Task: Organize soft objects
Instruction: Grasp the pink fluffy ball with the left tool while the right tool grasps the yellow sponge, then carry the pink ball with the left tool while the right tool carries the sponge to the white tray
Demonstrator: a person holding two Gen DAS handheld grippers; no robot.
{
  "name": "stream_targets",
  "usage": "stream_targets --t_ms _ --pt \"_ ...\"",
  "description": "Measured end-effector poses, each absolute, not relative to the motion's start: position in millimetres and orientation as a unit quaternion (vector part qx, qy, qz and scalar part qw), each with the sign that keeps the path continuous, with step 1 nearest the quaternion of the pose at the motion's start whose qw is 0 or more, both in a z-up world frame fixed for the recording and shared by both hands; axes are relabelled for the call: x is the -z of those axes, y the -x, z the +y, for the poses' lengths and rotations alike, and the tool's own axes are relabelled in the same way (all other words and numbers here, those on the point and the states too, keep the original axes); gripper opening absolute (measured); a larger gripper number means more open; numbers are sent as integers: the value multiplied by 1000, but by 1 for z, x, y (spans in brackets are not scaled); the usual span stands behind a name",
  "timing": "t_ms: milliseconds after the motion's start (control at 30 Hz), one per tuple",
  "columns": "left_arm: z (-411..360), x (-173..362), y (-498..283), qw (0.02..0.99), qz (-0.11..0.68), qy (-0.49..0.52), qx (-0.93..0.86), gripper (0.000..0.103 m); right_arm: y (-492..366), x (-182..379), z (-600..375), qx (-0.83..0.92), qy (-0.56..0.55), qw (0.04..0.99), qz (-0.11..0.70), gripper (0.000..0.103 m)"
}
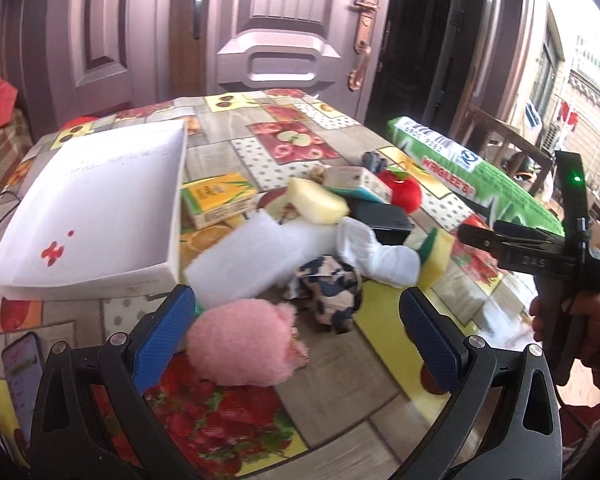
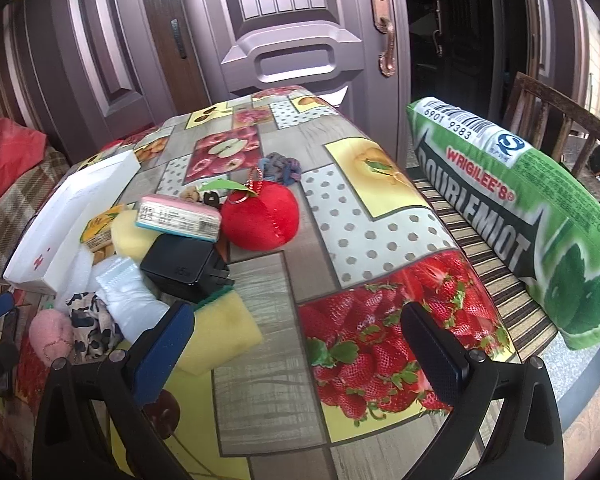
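Note:
A pile of soft things lies on the fruit-print table (image 1: 324, 364): a pink fluffy plush (image 1: 240, 342), a spotted fabric piece (image 1: 332, 294), a white sock (image 1: 376, 252), a white foam sheet (image 1: 256, 256), a yellow sponge (image 1: 316, 200) and a red plush apple (image 1: 406, 190). My left gripper (image 1: 296, 340) is open, with the pink plush just inside its left finger. My right gripper (image 2: 296, 350) is open and empty above the table, its left finger by a yellow-green sponge (image 2: 220, 332). The apple (image 2: 260, 216) and sock (image 2: 128, 300) also show in the right wrist view.
An open white box (image 1: 96, 208) stands at the left. A yellow carton (image 1: 220, 198), a black charger (image 2: 182, 266) and a small pink-topped pack (image 2: 178, 216) lie in the pile. A green pillow (image 2: 516, 208) lies on a chair at the right. A phone (image 1: 22, 368) lies near left.

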State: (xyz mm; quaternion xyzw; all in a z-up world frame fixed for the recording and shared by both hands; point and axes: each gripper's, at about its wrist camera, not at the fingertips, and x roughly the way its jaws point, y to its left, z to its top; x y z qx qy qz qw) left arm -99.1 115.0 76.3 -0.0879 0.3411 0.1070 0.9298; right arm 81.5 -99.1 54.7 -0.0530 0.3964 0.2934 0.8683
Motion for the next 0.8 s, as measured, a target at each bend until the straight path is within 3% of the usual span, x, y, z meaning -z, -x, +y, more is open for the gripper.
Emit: stream_targets --t_ms 300,367,400,467,567,667,800 --pt "126 -39 71 897 420 65 -121 102 -93 -40 -44 -318 75 829 454 103" --pt "129 -31 68 887 435 74 -134 93 -94 -33 -39 -321 71 818 472 102" --pt "132 -28 68 884 440 84 -134 91 -94 -30 -39 -321 67 814 480 93" --pt "136 -21 71 879 449 99 -126 74 -95 -23 -42 -317 66 806 496 78" --pt "136 -18 77 882 447 93 -117 68 -95 -21 -48 -321 65 801 501 55" --pt "137 -21 83 887 438 100 -111 65 -94 -25 -54 -327 68 801 498 49" --pt "137 -29 94 891 426 106 -120 65 -97 -34 -69 -318 43 810 491 47"
